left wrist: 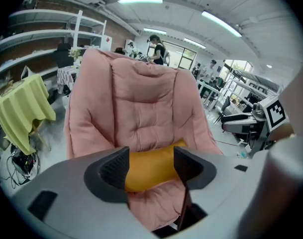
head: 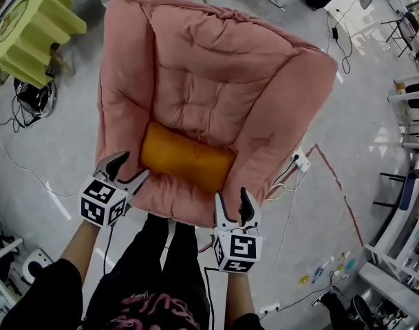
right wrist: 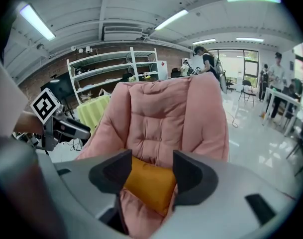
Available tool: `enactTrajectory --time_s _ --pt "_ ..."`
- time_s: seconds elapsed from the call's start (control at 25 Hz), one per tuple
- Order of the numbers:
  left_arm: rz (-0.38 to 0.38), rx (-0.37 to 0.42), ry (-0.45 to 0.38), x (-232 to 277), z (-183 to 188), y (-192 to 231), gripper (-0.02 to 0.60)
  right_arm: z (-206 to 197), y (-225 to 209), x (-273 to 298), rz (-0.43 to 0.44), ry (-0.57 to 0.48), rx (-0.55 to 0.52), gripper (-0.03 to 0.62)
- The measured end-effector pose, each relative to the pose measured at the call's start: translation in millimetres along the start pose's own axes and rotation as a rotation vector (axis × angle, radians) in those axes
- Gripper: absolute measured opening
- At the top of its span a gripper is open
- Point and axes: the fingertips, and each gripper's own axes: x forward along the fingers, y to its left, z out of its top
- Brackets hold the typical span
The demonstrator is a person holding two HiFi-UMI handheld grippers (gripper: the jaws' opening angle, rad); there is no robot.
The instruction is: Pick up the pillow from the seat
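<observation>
Fingers (left wrist: 111, 168) on my left gripper (head: 136, 163) and right gripper (head: 231, 194) gape empty, short of the pillow (head: 187, 158); it lies on the seat (head: 216, 81), not yet lifted

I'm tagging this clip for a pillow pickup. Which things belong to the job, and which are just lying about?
Job:
pillow
seat
left gripper, open
right gripper, open

Lying about:
yellow table cover
power strip
shelves
</observation>
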Motion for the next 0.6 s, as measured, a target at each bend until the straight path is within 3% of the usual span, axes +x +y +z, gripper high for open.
enactTrajectory --time_s 0.6 --pt "0.025 -0.039 0.121 80 -53 34 0.273 -60 -3 77 0.043 0.135 0.069 0.272"
